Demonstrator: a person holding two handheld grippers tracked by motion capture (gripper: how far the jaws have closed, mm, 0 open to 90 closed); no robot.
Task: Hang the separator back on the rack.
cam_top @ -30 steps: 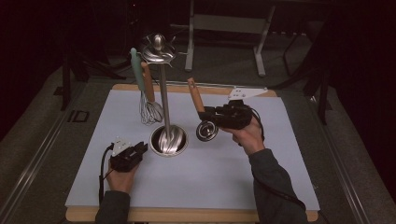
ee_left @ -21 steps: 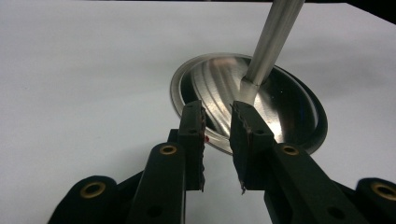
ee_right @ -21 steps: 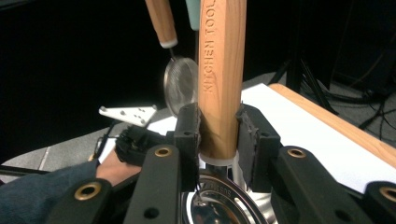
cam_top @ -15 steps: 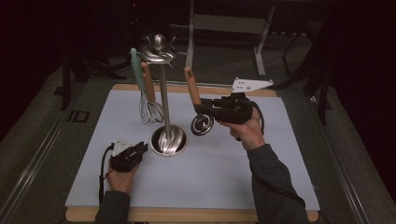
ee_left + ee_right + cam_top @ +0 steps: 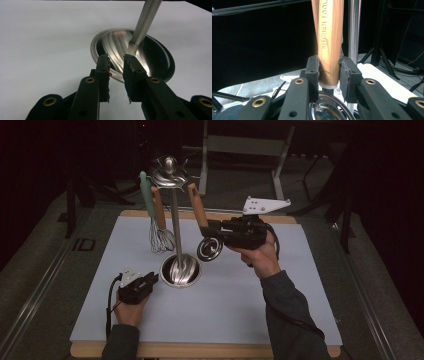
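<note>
Pale blue-white mat on a light wood board, dark surroundings; polished silver stand w/ mirror-bright round base streaked in light & dark reflections. Hanging from it: mint-green handle and a tan wood-handled whisk w/ silver wires. Right gripper, black w/ brass-coloured screws, light grey plate on top, grips a warm honey-brown wood handle stamped "KITCHEN TOOL", white collar at its foot, black & silver spiral head below. Left gripper black too, w/ small white top piece & tiny red fleck on one pad; person's sleeves dark grey-blue
</note>
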